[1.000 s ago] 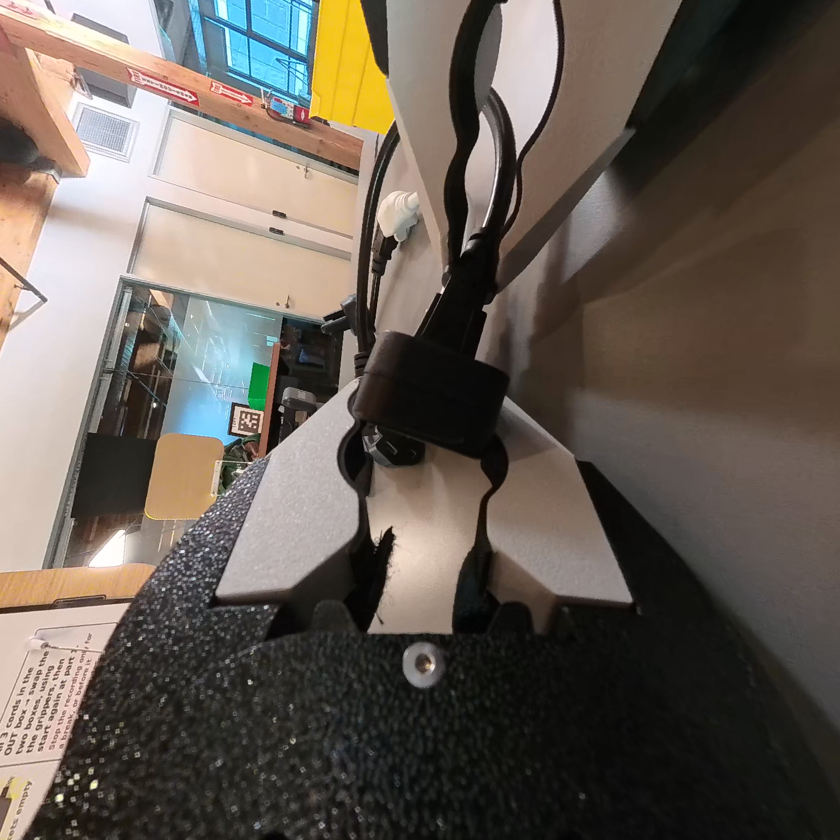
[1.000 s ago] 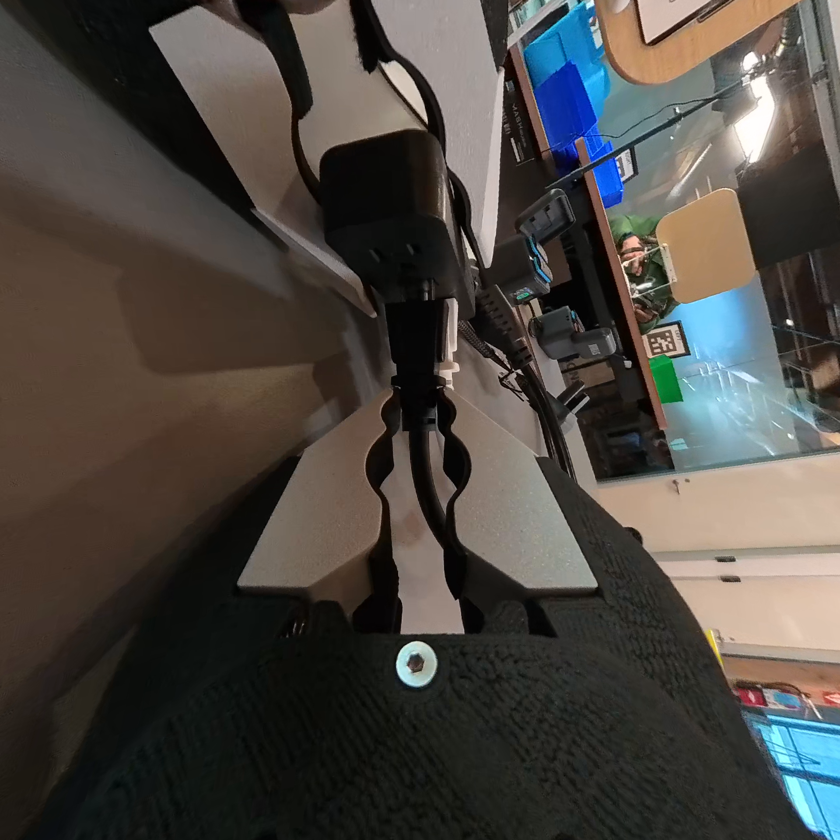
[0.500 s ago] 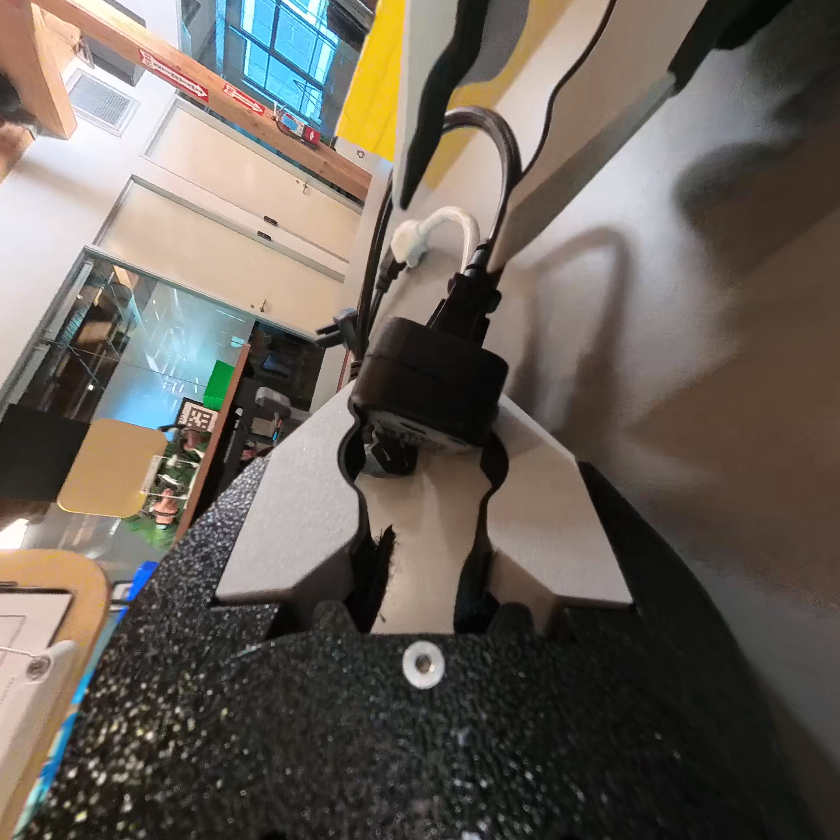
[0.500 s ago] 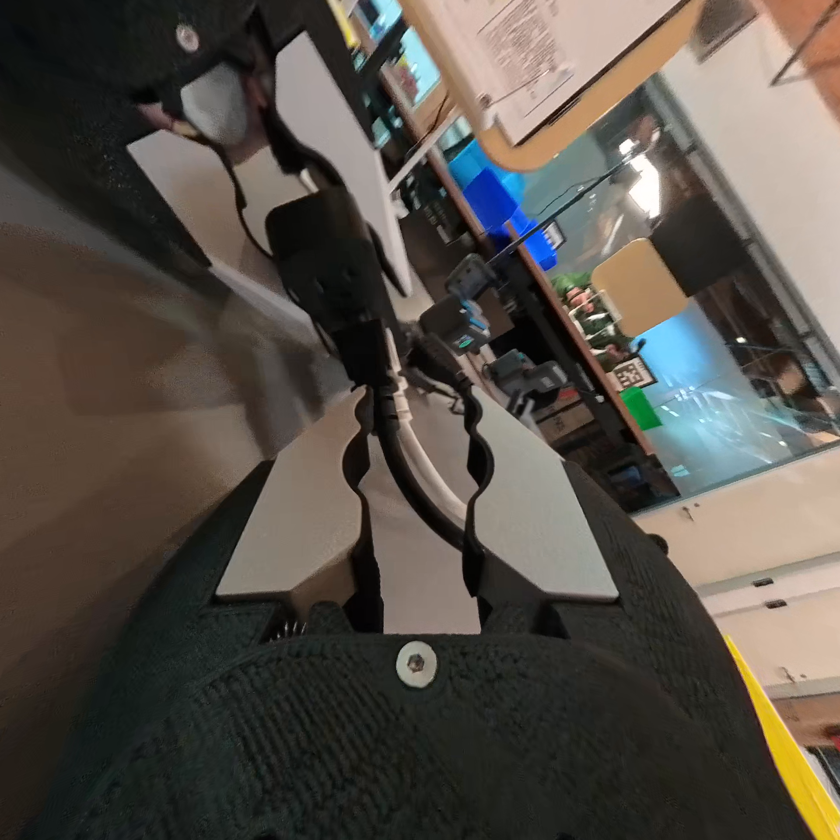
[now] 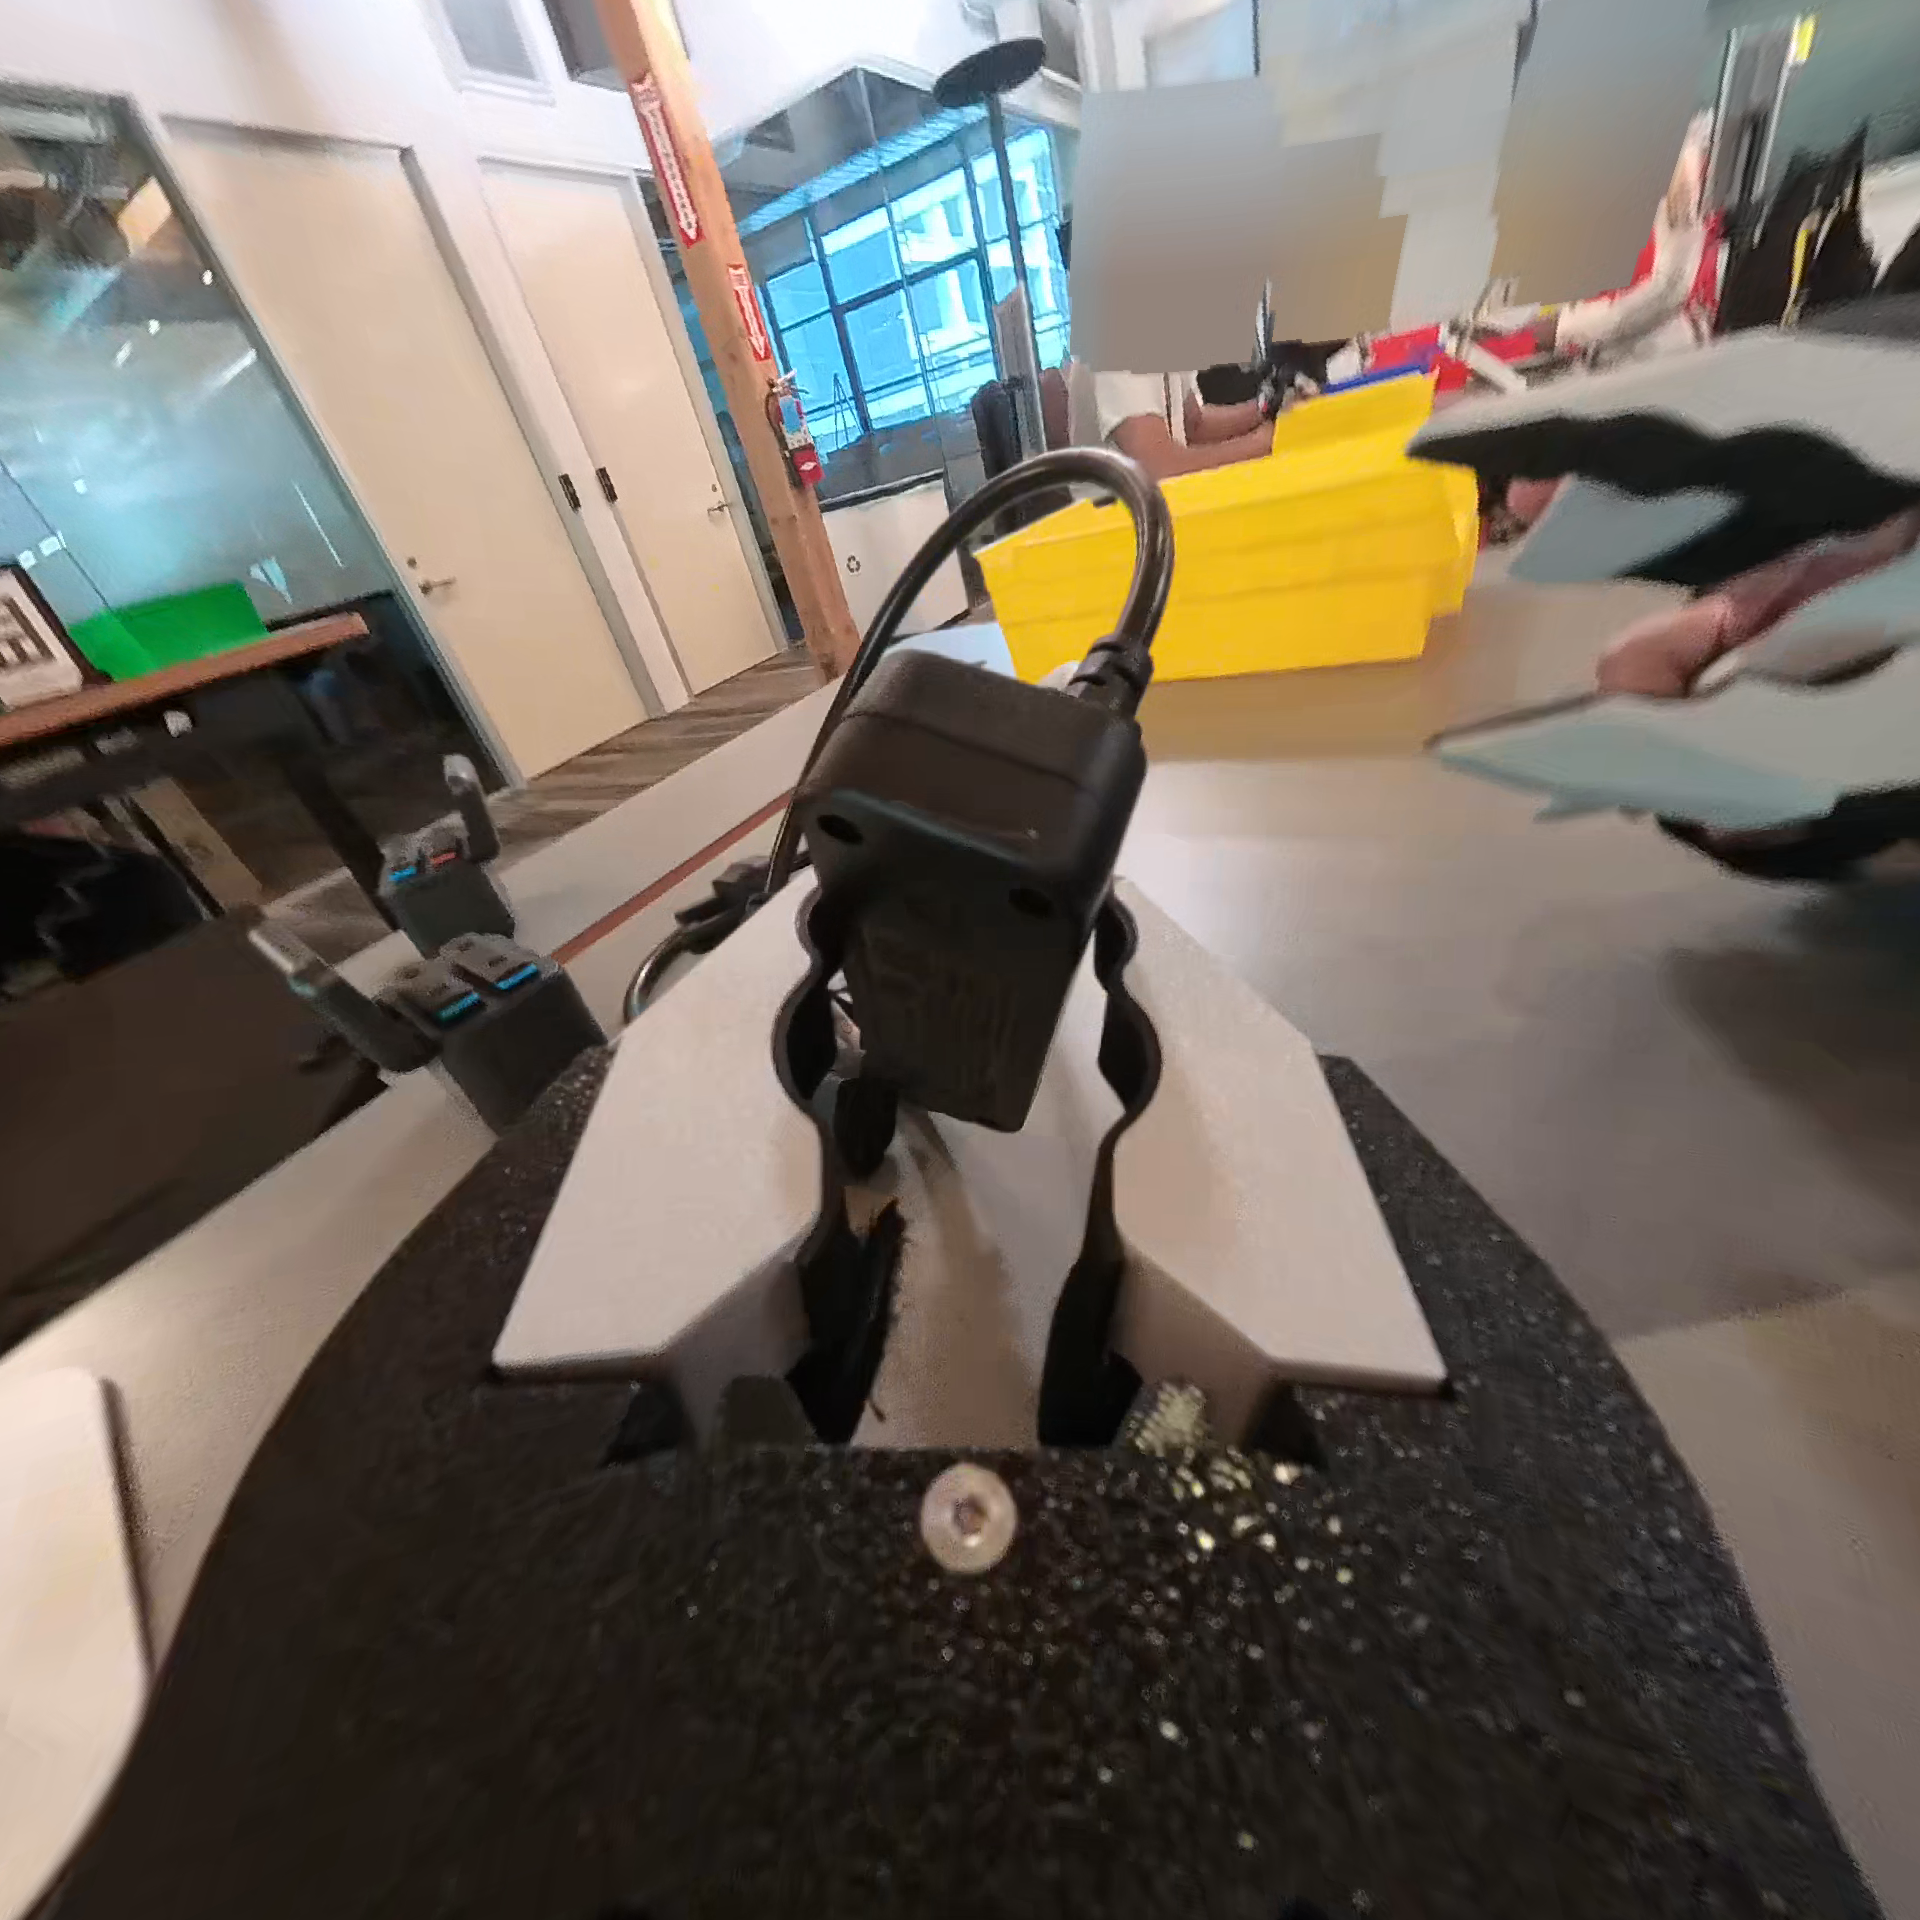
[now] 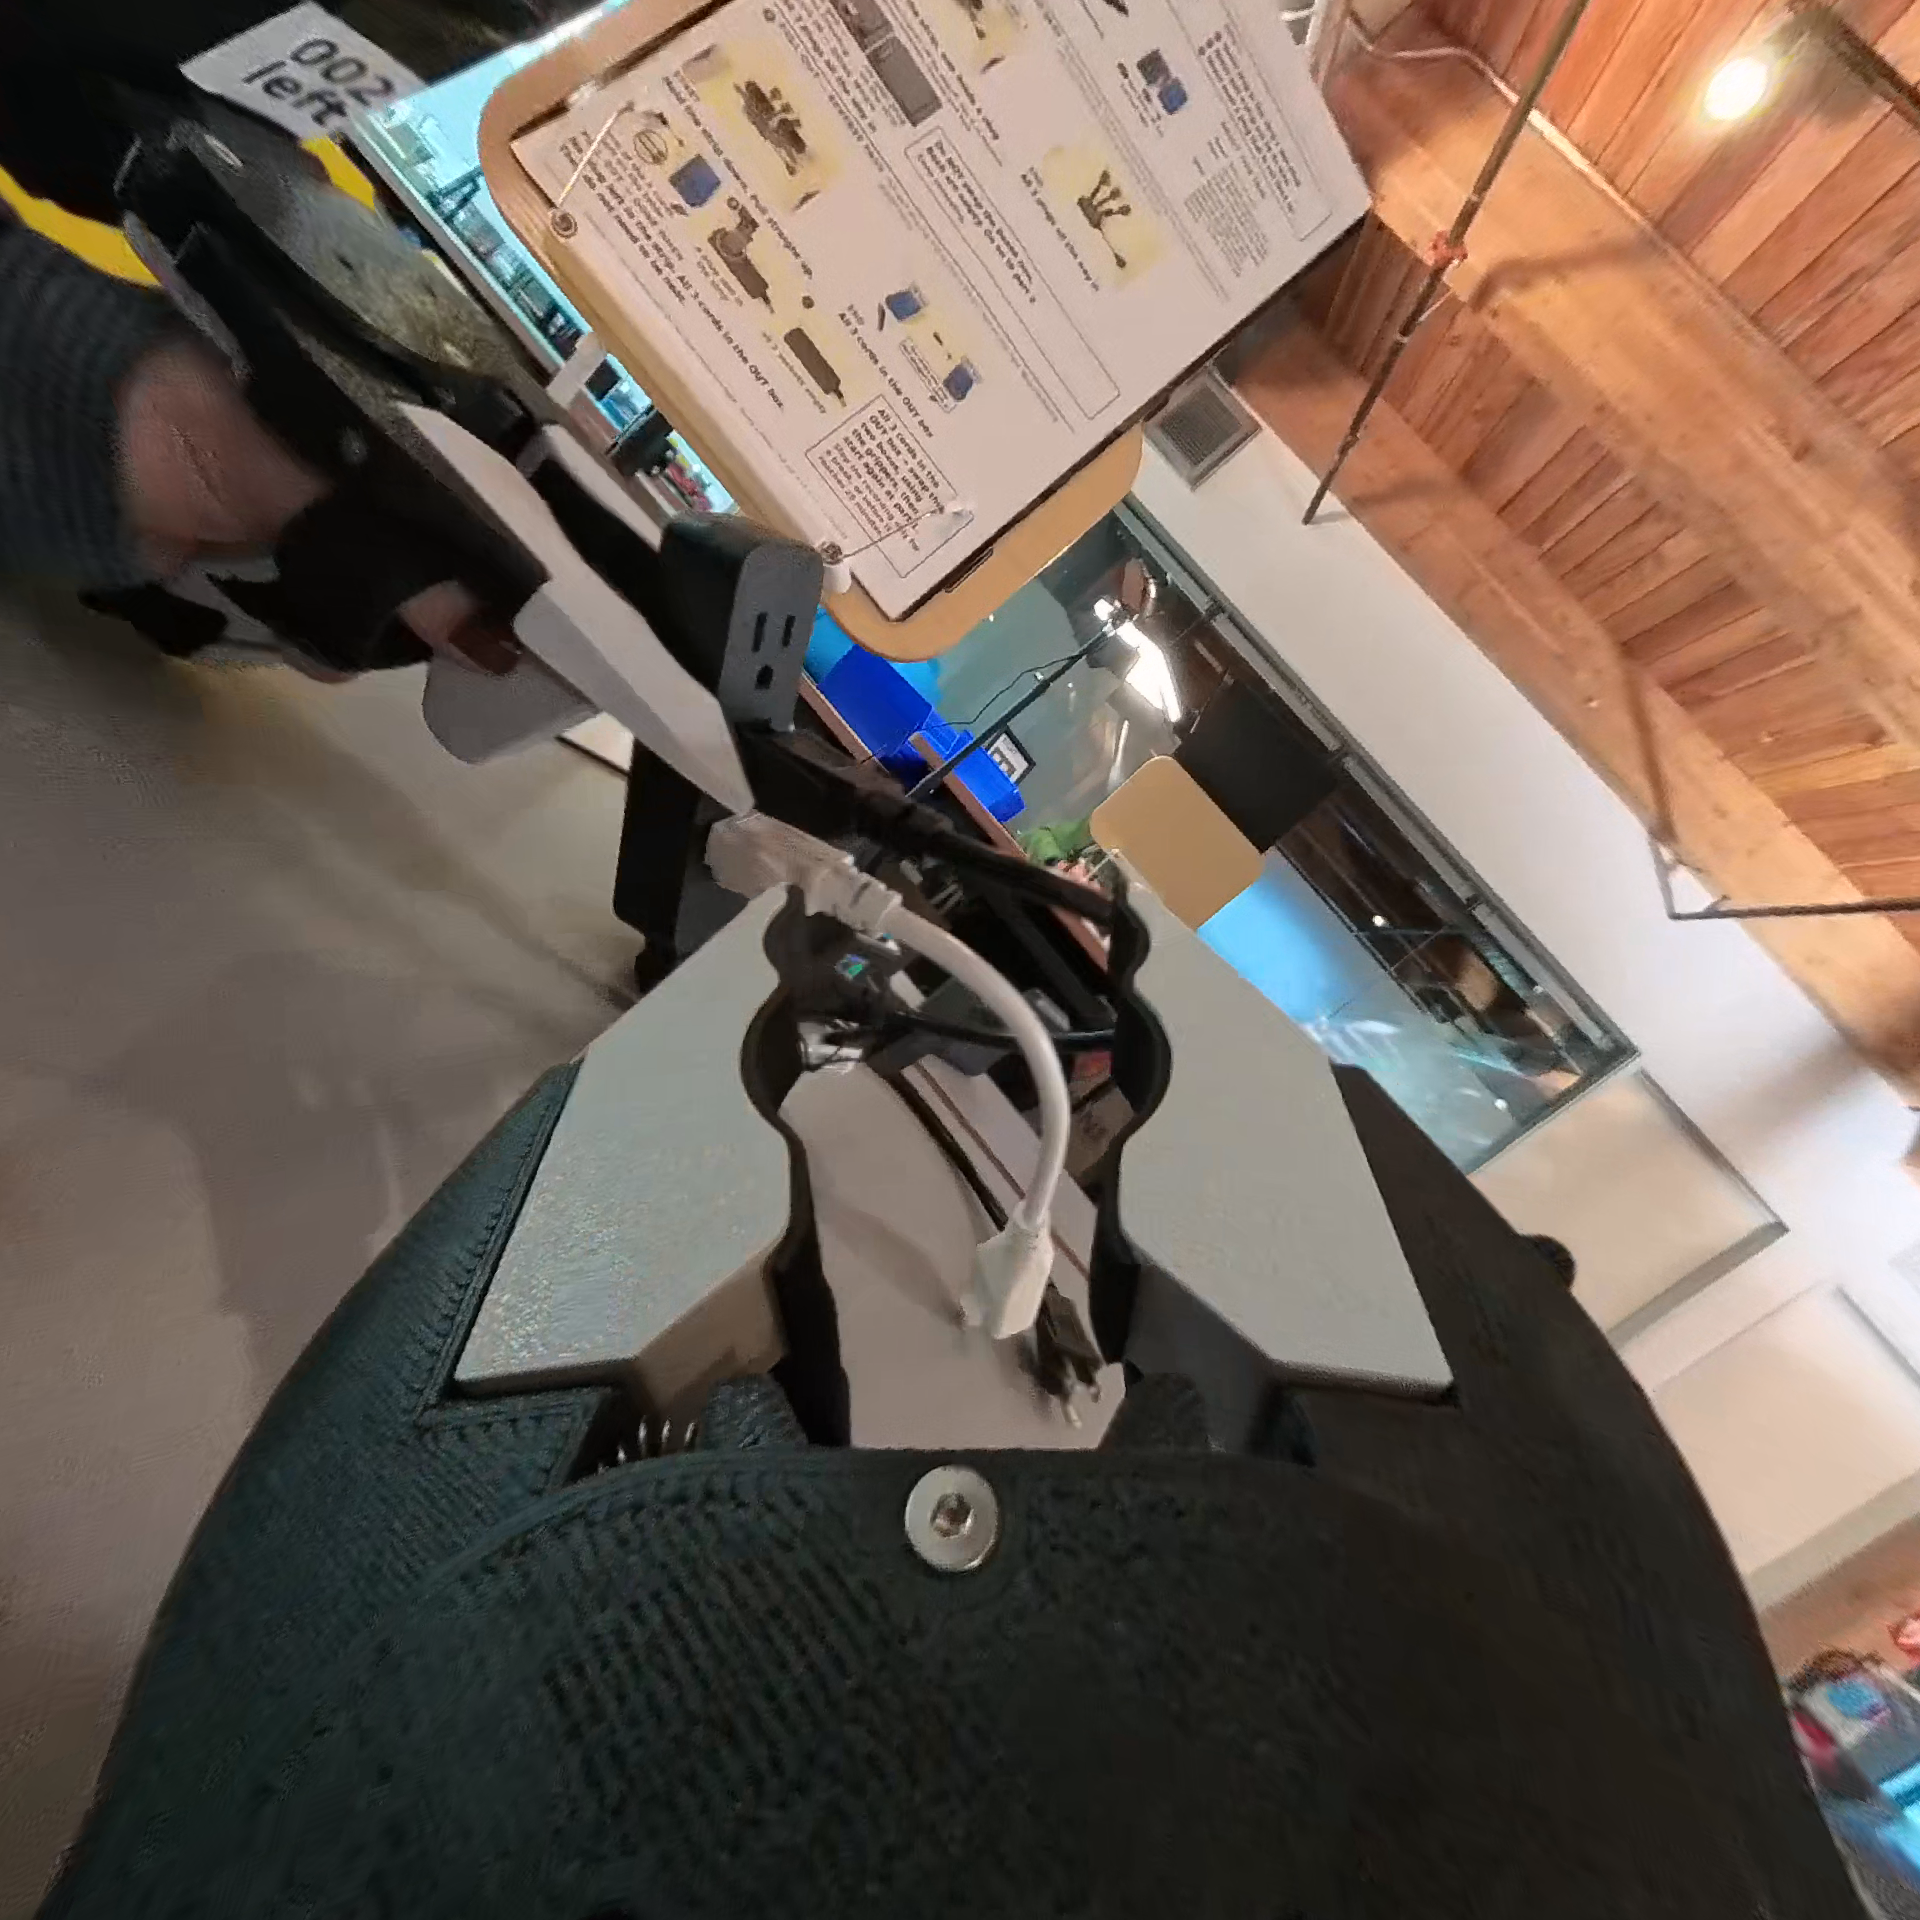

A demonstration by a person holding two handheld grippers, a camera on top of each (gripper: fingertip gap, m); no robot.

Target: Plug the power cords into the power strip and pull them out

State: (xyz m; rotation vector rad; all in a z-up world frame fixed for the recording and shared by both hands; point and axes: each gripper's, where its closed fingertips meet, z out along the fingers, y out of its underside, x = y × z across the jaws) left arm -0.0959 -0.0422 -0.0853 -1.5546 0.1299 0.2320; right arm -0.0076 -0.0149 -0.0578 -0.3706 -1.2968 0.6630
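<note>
power strip [image 5: 961, 862]: I see black
short cord [image 6: 997, 1049]: white
bins [image 5: 1236, 582]: yellow
desk [image 5: 1455, 987]: I read it grey

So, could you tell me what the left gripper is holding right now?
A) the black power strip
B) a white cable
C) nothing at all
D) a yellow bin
A: in the left wrist view the left gripper has its fingers closed on the black power strip, with a black cord plugged into its far end; the right gripper is open and holds nothing.
</note>
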